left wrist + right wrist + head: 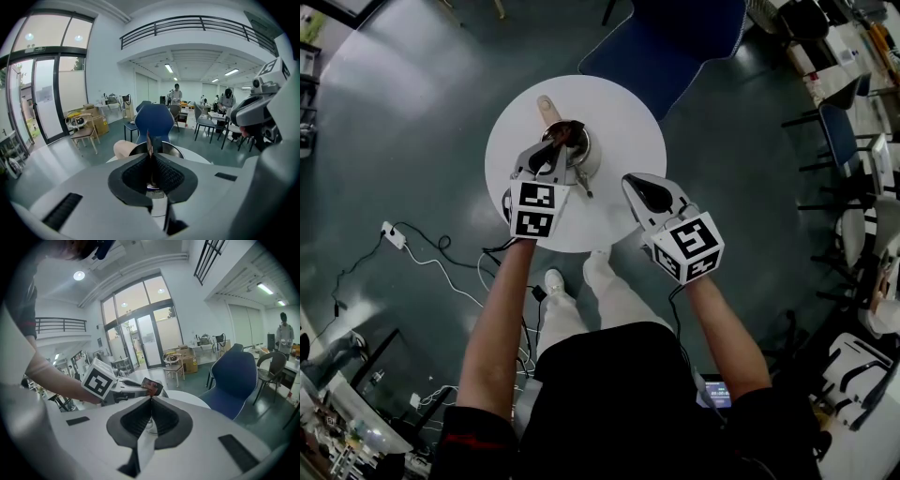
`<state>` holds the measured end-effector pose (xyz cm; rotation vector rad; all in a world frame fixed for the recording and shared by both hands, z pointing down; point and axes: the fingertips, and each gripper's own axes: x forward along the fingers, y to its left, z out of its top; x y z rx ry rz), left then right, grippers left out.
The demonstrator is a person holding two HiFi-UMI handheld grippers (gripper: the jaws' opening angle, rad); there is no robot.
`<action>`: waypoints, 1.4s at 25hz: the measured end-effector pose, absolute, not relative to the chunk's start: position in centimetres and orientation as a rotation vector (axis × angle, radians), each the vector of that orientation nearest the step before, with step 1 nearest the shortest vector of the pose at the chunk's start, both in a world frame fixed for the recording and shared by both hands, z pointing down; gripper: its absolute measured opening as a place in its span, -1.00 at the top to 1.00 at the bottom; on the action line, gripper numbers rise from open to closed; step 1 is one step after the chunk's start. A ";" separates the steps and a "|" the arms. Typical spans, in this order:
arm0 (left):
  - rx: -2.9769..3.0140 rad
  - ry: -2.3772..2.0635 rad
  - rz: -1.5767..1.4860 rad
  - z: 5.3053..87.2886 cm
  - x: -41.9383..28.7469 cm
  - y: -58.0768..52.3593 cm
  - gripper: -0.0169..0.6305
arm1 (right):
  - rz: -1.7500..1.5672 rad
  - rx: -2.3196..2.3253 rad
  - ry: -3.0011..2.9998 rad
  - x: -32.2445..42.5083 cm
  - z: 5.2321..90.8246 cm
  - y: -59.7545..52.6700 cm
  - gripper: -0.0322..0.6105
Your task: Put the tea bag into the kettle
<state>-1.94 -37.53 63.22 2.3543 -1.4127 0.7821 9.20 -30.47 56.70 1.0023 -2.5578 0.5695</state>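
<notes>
Head view: my left gripper [555,142] pinches the tea bag [566,133] above the kettle [585,159]; centre it over the opening before releasing. My right gripper [638,187] is pressed together, empty.

- The kettle [577,157] stands on the tabletop [628,122], left of centre.
- The left claw [555,150], with the tea bag [566,134] between its jaws, is above the kettle.
- The right claw [639,192] is right of the kettle, over the tabletop's near edge.
- A chair [666,42] stands behind the tabletop.
</notes>
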 end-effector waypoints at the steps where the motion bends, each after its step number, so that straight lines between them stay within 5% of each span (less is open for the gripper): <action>1: 2.352 -1.414 0.790 63.4 -2.0 -37.6 0.83 | 0.569 1.002 -2.558 9.2 56.7 -30.5 0.84; 12: 2.375 -1.409 0.787 63.6 -1.7 -37.6 0.82 | 0.572 0.986 -2.553 9.0 57.1 -30.4 0.84; 16: 2.380 -1.389 0.755 63.6 -1.7 -37.4 0.64 | 0.572 0.982 -2.550 8.7 57.4 -30.4 0.84; 35: 2.465 -1.413 0.547 55.3 -3.8 -33.7 0.83 | 0.488 0.988 -2.615 5.6 52.5 -29.3 0.84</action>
